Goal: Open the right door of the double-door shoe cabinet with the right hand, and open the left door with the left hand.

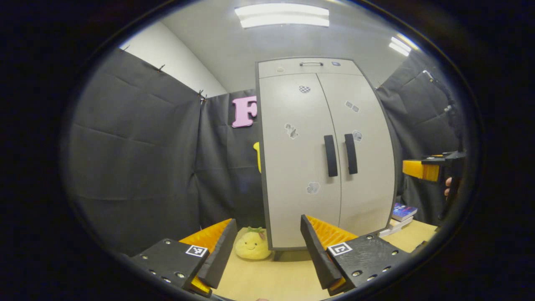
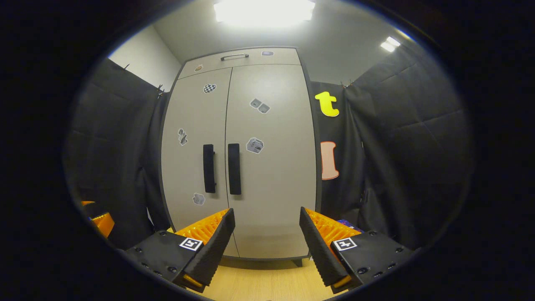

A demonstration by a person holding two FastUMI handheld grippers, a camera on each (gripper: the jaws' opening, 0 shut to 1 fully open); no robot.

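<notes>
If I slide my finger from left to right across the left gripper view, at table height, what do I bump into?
Plush toy → shoe cabinet → stack of books. The left gripper sits open in front, its fingers straddling the toy and the cabinet's foot.

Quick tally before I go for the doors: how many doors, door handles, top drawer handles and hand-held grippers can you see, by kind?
Pale grey cabinet doors: 2, left and right, both closed
Black vertical bar door handles: 2, left and right
Silver top drawer handle: 1
Hand-held grippers: 2, left hand-held gripper and right hand-held gripper, both open
Total: 7
</notes>
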